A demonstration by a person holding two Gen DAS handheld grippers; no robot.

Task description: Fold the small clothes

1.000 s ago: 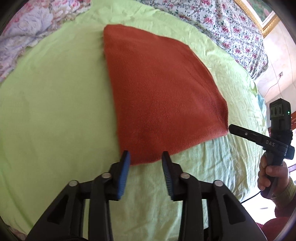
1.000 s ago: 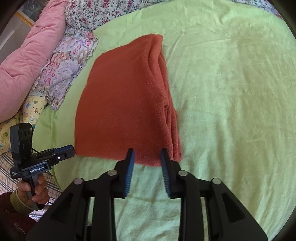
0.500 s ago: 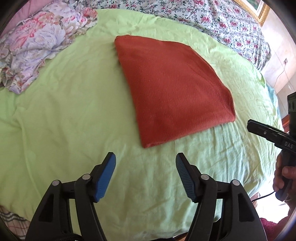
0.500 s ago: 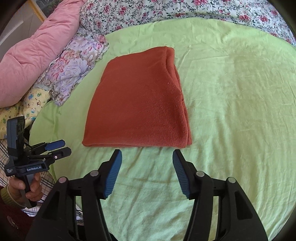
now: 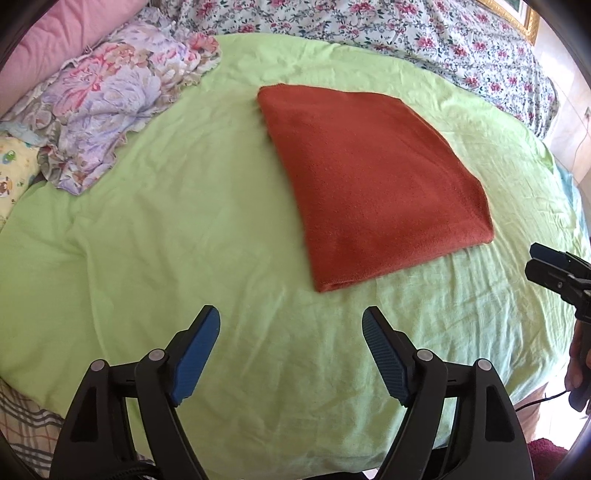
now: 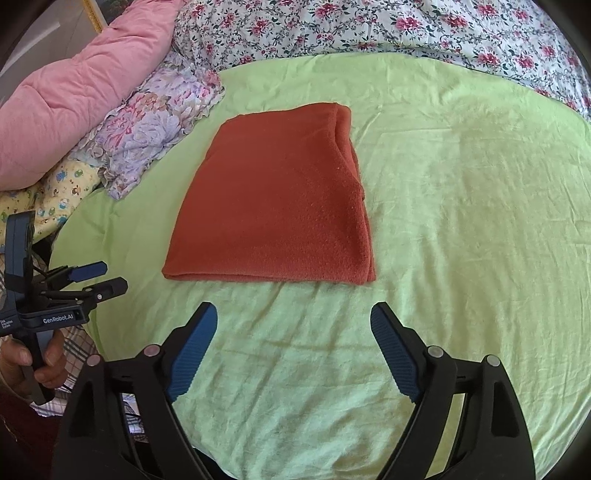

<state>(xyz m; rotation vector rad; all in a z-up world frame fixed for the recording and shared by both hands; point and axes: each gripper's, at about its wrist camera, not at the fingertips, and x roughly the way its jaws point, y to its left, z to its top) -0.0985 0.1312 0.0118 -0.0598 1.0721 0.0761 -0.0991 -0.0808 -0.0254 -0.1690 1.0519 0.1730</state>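
Observation:
A rust-red cloth (image 5: 373,177) lies folded into a flat square on the light green sheet (image 5: 184,229); it also shows in the right wrist view (image 6: 273,218), with stacked layers along its right edge. My left gripper (image 5: 290,321) is open and empty, held back from the cloth's near corner. My right gripper (image 6: 293,314) is open and empty, just short of the cloth's near edge. Each gripper shows in the other's view, the left one (image 6: 96,278) at lower left, the right one (image 5: 546,266) at the right edge.
A crumpled lilac floral cloth (image 5: 110,96) lies at the sheet's left side, with a pink quilt (image 6: 74,92) behind it. A flowered bedspread (image 6: 406,29) runs along the back. A yellow cartoon-print fabric (image 6: 55,199) lies at the left. The bed's edge is near my grippers.
Both grippers opened from a narrow gap at the cloth's near edge to wide open and drew back and up. The cloth stays flat on the sheet.

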